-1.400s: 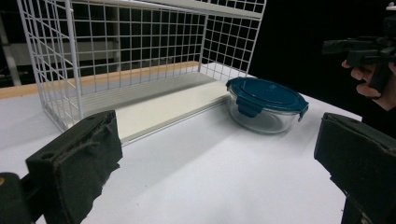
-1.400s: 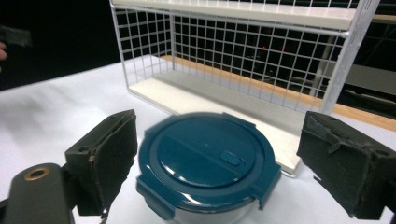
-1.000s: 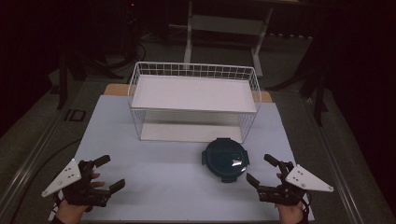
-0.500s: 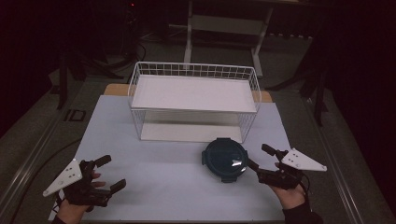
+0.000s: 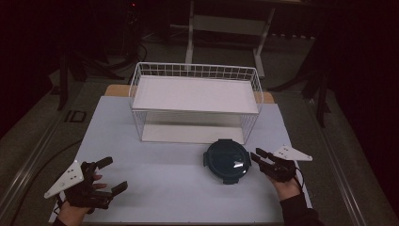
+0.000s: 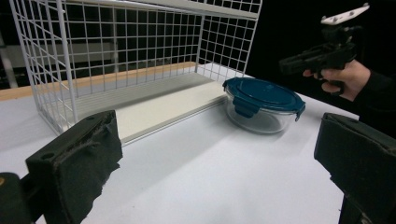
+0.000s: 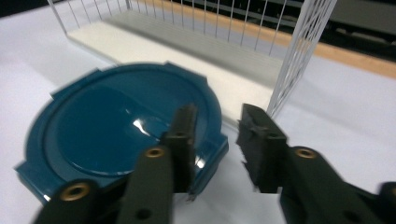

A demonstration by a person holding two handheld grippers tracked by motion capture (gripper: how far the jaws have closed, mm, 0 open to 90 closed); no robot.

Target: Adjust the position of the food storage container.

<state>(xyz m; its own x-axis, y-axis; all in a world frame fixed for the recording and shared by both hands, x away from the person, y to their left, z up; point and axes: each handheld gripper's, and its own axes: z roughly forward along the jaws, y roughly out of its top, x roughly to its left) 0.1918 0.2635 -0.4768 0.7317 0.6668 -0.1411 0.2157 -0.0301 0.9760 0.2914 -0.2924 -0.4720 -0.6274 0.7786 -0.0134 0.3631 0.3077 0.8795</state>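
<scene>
A round clear container with a dark blue clip-on lid point(image 5: 226, 160) point(image 6: 261, 100) point(image 7: 121, 135) stands on the white table, in front of the wire basket's right end. My right gripper point(image 5: 256, 155) point(image 7: 217, 114) hovers just off the lid's right edge. Its jaws have just been closing and now stand a narrow gap apart. The left jaw hangs over the lid's side clip, with bare table showing in the gap and nothing pressed between the pads. My left gripper point(image 5: 115, 174) point(image 6: 218, 123) rests wide open at the near left corner, holding nothing.
A white wire basket point(image 5: 195, 70) point(image 6: 140, 46) point(image 7: 299, 51) with a white shelf board on top stands across the back of the table point(image 5: 155, 188). A wooden strip runs behind it. Dark floor and a stand's legs lie beyond.
My right gripper has moved left and forward to the lid's right edge, and its jaws have narrowed from wide open. The left gripper and the container have stayed put.
</scene>
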